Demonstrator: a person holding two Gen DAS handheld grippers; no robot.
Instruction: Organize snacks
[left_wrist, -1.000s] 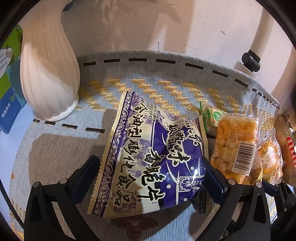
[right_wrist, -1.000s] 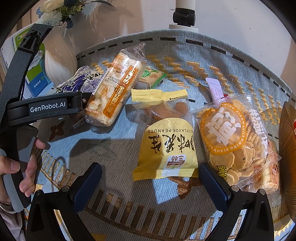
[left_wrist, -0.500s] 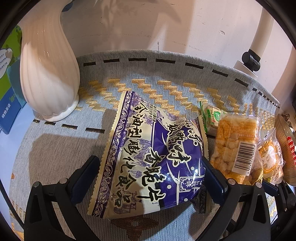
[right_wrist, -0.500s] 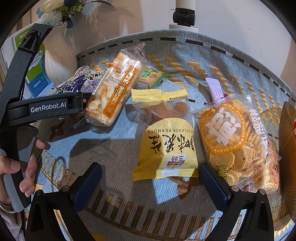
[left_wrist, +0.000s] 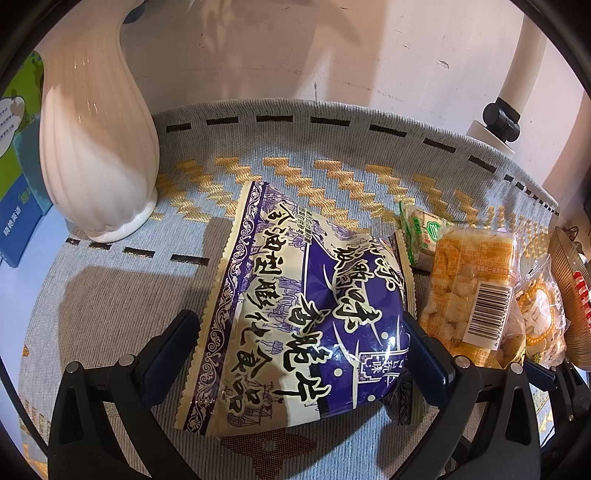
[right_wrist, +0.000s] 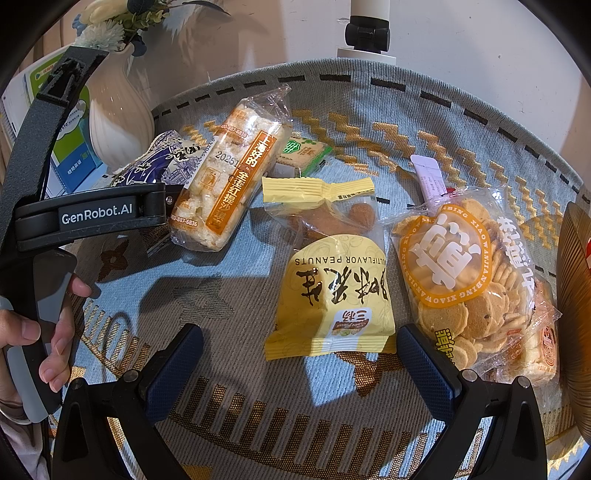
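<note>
Two finger pairs spread open: left gripper (left_wrist: 295, 354) straddles puffy purple-white foil snack bag (left_wrist: 295, 306), light, slippery, crushable—pinch side edges; right gripper (right_wrist: 299, 365) frames yellow peanut packet (right_wrist: 332, 295).

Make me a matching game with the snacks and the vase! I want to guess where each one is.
Things:
1. purple bag
2. yellow peanut bag
3. white vase
4. round cookie bag

Places:
A. standing at the back left of the mat
B. between the left gripper's fingers
C. far right, by the brown basket
D. in front of the right gripper

Pairs: 1-B, 2-D, 3-A, 4-C
</note>
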